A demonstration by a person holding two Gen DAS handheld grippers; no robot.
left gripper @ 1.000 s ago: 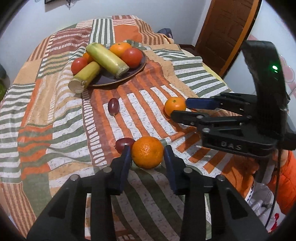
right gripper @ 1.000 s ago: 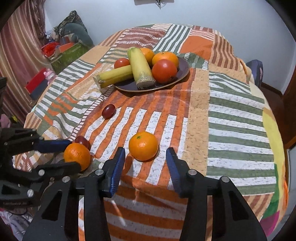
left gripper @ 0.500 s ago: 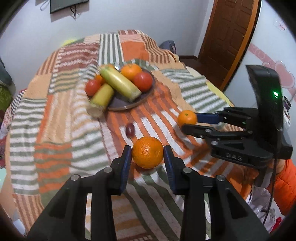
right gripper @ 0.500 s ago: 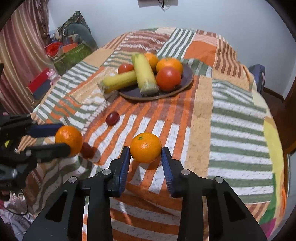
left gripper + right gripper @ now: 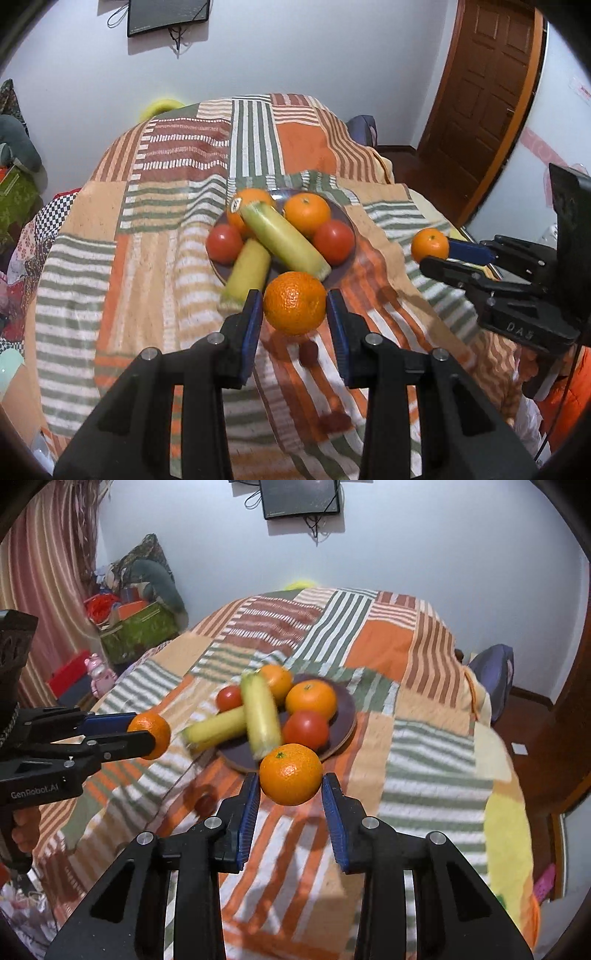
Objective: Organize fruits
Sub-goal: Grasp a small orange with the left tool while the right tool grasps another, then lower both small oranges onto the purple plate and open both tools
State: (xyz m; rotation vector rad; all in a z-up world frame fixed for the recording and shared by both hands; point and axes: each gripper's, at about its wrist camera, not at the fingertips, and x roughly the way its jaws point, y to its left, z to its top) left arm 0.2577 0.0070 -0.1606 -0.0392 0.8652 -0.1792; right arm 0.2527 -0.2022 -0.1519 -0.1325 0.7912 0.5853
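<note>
left gripper (image 5: 294, 314) clasps a round dimpled orange (image 5: 294, 302); right gripper (image 5: 289, 790) grips another orange (image 5: 290, 773), stem up.

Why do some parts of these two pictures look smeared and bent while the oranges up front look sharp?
Left wrist view: the held orange and left tool are crisp, the striped cloth beneath streaks with motion blur, and the door bows from fisheye distortion. Right wrist view: its orange in the right tool is sharp, while the plate fruit smears; dark corners vignette both.
</note>
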